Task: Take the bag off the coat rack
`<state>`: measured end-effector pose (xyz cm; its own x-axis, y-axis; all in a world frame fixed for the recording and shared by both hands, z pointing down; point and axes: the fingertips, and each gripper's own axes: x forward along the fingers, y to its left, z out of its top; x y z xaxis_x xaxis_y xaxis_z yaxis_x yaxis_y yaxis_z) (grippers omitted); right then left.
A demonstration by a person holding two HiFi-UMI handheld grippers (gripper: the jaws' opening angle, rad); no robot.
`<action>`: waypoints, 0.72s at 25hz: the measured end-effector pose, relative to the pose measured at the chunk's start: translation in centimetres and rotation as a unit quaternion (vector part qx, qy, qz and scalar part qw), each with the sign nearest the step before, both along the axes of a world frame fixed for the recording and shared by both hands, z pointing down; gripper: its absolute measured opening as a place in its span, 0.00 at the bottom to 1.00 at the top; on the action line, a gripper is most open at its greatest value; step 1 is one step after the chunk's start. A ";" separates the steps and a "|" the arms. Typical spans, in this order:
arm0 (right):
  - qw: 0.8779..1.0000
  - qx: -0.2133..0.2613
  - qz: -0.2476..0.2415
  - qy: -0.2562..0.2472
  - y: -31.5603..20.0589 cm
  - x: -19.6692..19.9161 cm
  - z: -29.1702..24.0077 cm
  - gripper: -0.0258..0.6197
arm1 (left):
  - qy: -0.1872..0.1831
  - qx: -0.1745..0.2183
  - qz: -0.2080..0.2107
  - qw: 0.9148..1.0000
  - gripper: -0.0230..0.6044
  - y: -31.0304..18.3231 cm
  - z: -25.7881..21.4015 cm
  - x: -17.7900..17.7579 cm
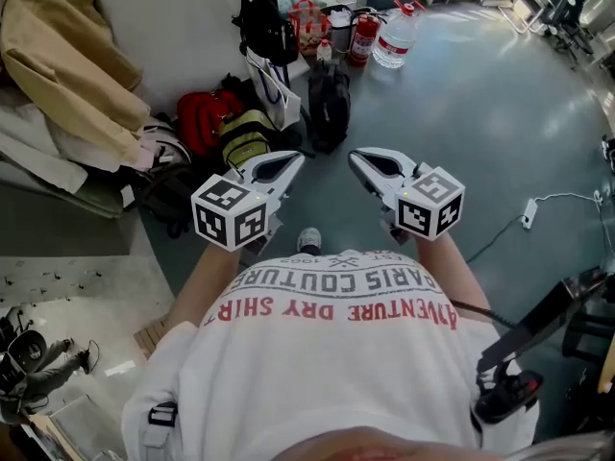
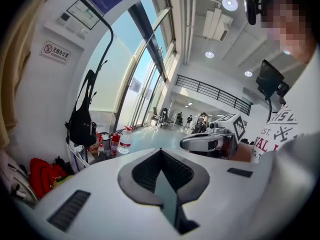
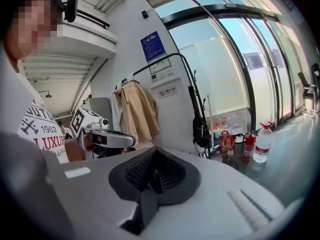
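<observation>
We held both grippers out in front of our chest, side by side and apart, pointing towards the clutter at the wall. The left gripper [image 1: 293,159] had its jaws fully together with nothing between them. The right gripper [image 1: 357,157] was likewise closed, pads meeting, and it held nothing.

The bag [image 1: 267,22], black and slim, hung by its strap from the curved black tube of the rack [image 3: 172,55], well ahead of both grippers and touched by neither. A beige coat [image 1: 67,56] hung on the same rack, to the left of the bag in the head view.

On the floor [image 1: 480,113] below, a red backpack [image 1: 205,113] lay beside a yellow-green one [image 1: 245,134], and a black backpack [image 1: 329,104] stood just right of them. Farther back, near the glass doors, we saw a red extinguisher [image 1: 364,36] beside a big water bottle [image 1: 395,36]. A white cable [image 1: 562,200] trailed across the floor on our right.
</observation>
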<state>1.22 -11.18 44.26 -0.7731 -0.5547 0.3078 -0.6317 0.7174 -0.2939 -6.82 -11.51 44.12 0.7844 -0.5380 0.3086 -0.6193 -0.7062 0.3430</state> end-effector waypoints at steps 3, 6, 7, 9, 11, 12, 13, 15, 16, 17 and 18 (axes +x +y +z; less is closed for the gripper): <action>1.000 0.014 -0.006 0.002 -6.3 -1.4 -2.0 0.04 | 0.012 0.013 -0.016 1.000 0.04 -6.5 -2.0 -2.2; 1.000 0.030 -0.005 0.003 -10.3 -1.8 -4.0 0.04 | 0.013 0.049 -0.029 0.998 0.04 -11.0 -5.2 -3.7; 0.999 0.034 -0.004 0.002 -11.2 -1.8 -4.7 0.04 | 0.016 0.059 -0.035 0.998 0.04 -12.1 -6.3 -4.2; 0.999 0.043 -0.001 -0.002 -12.9 -1.8 -6.0 0.04 | 0.025 0.070 -0.045 0.996 0.04 -14.0 -7.9 -5.1; 0.999 0.053 0.000 -0.006 -14.8 -2.1 -7.2 0.04 | 0.026 0.076 -0.050 0.996 0.04 -15.7 -8.9 -5.8; 0.998 0.057 -0.002 -0.007 -15.8 -2.4 -7.6 0.04 | 0.024 0.079 -0.051 0.995 0.04 -16.5 -9.2 -6.0; 0.998 0.061 -0.004 -0.008 -16.7 -2.7 -8.0 0.04 | 0.021 0.081 -0.052 0.995 0.04 -17.1 -9.4 -6.2; 0.998 0.067 -0.014 -0.012 -18.2 -3.4 -8.5 0.04 | 0.014 0.081 -0.054 0.995 0.04 -18.2 -9.2 -6.4; 0.997 0.068 -0.020 -0.014 -18.8 -3.8 -8.6 0.04 | 0.012 0.079 -0.056 0.995 0.04 -18.8 -9.0 -6.5; 0.997 0.068 -0.027 -0.015 -19.5 -4.1 -8.5 0.04 | 0.010 0.077 -0.058 0.995 0.04 -19.4 -8.7 -6.5; 0.997 0.068 -0.034 -0.015 -20.2 -4.4 -8.4 0.04 | 0.008 0.075 -0.062 0.995 0.04 -20.1 -8.5 -6.6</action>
